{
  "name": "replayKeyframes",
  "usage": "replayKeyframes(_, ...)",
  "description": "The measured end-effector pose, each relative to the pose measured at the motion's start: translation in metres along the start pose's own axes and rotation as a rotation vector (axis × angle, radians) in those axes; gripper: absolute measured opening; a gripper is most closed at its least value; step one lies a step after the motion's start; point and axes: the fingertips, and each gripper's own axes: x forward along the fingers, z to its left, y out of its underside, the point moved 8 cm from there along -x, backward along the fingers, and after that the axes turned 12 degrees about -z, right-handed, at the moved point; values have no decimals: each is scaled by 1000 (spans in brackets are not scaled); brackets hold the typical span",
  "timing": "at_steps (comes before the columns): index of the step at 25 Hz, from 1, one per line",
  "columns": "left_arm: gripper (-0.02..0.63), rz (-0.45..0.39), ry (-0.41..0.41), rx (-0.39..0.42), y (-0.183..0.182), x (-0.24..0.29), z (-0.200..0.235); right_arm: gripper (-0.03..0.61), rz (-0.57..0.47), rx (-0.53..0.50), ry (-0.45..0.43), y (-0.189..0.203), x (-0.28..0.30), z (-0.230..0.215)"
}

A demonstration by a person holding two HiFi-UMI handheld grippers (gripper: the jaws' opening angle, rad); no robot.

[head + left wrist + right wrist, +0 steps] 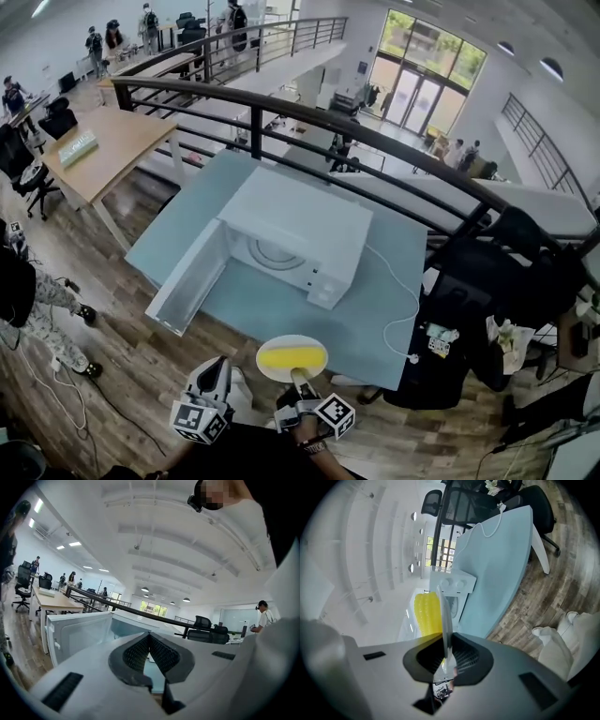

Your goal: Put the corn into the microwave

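A white microwave (302,227) stands on the pale blue table (272,314) with its door (187,279) swung open to the left. The yellow corn (291,355) lies on a white plate (270,368) held over the table's near edge. My right gripper (298,380) is shut on the plate's near rim. In the right gripper view the plate (445,620) stands edge-on between the jaws, with the corn (427,613) on its left face and the microwave (453,584) beyond. My left gripper (217,367) hangs left of the plate, shut and empty (149,638), facing the open door (77,634).
A white cable (405,309) trails over the table's right side. Black office chairs (469,309) crowd the right, and a dark railing (281,108) runs behind the table. A wooden desk (103,145) stands at the far left. A person's leg (42,309) shows at the left.
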Motion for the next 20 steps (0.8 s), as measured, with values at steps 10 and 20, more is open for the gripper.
replayKeyframes(10, 3, 14, 100, -13, -21, 56, 42, 31, -79, 28, 18, 21, 44, 21)
replayKeyframes(20, 3, -2, 217, -7, -34, 99, 90, 32, -152, 64, 10, 54, 91, 30)
